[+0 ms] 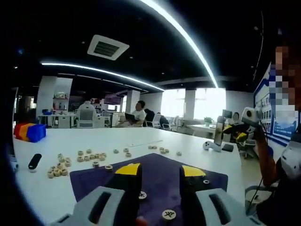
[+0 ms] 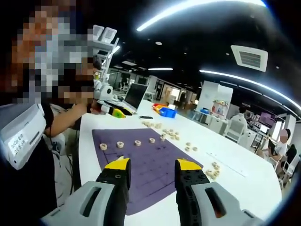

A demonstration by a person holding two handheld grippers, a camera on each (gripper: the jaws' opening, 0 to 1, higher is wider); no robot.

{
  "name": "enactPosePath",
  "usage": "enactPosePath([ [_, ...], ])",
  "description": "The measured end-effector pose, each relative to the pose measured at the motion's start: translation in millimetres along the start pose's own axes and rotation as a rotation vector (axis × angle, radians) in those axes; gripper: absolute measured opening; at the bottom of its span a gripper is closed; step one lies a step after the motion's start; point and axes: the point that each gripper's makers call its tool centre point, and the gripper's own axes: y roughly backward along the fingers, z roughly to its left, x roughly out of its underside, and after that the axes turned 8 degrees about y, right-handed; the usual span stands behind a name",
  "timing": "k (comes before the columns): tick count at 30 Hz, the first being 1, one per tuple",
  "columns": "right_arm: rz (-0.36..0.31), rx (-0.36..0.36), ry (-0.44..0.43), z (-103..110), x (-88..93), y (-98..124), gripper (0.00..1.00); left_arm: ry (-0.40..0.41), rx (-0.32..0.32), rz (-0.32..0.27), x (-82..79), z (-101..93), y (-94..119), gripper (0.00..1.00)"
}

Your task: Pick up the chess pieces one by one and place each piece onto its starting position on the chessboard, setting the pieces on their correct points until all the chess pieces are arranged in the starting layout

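Left claw (image 1: pixel 160 173) open and empty, purple cloth chessboard (image 1: pixel 160 181) beneath, round wooden chess pieces (image 1: pixel 92 157) scattered beyond on white bench (image 1: pixel 94 141), right claw (image 2: pixel 152 165) open, empty

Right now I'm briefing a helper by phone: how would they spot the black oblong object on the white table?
On the large white table, look beside the dark purple chessboard mat, past the loose cluster of round wooden chess pieces. The black oblong object lies alone near the edge, the only dark, elongated item there.

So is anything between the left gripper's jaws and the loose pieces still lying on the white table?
Nothing visible blocks it. The left gripper, jaws open, hovers over the purple board; the loose pieces lie beyond its far-left edge on the white table.
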Motion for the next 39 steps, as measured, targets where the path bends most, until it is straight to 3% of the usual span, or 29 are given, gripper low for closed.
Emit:
enactPosePath([
  [26,0.007,0.022,-0.003,-4.1,-0.7,0.4,0.38,-0.033,-0.004,0.032,4.8,-2.7,2.4,0.34],
  [34,0.000,0.032,-0.006,-7.6,-1.9,3.8,0.38,-0.092,-0.055,0.000,-15.8,1.7,5.3,0.34],
  [39,-0.002,0.036,-0.004,-9.3,-2.9,4.8,0.38,-0.112,-0.084,0.034,-19.4,10.5,1.6,0.33],
])
